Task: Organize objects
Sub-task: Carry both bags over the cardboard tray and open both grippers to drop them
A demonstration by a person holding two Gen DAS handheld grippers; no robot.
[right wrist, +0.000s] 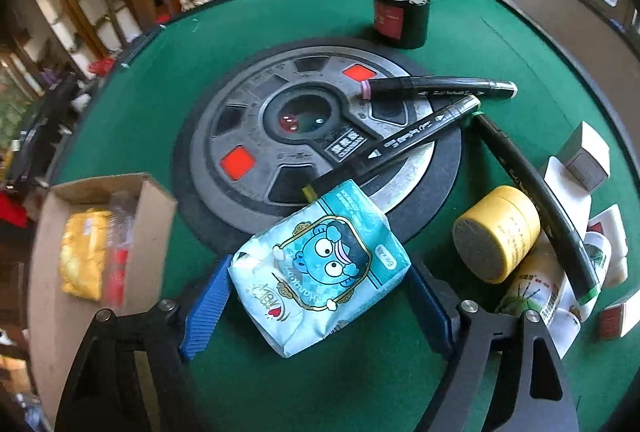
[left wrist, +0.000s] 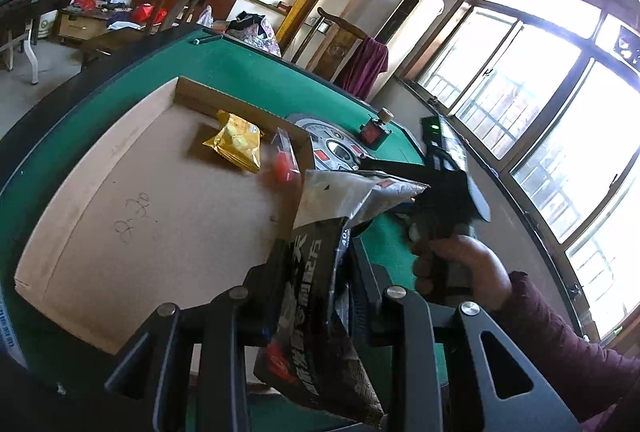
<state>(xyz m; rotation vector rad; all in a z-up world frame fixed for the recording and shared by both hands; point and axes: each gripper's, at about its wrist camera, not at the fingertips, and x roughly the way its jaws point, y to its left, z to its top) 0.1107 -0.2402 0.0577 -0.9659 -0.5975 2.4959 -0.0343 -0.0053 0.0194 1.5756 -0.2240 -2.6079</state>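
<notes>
Tissue pack [right wrist: 320,268]: soft, light, squashy; right tool [right wrist: 316,306] spread, straddling its sides, not gripping.
Left tool [left wrist: 308,296]: clenched on crinkly foil pouch [left wrist: 316,296].
Hold: pack's middle.

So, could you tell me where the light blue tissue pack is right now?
In the right wrist view, the light blue tissue pack lies on the green table between the right gripper's blue fingers, its top edge overlapping the round grey centre panel.

Both wrist views: green table [left wrist: 256,80]
</notes>
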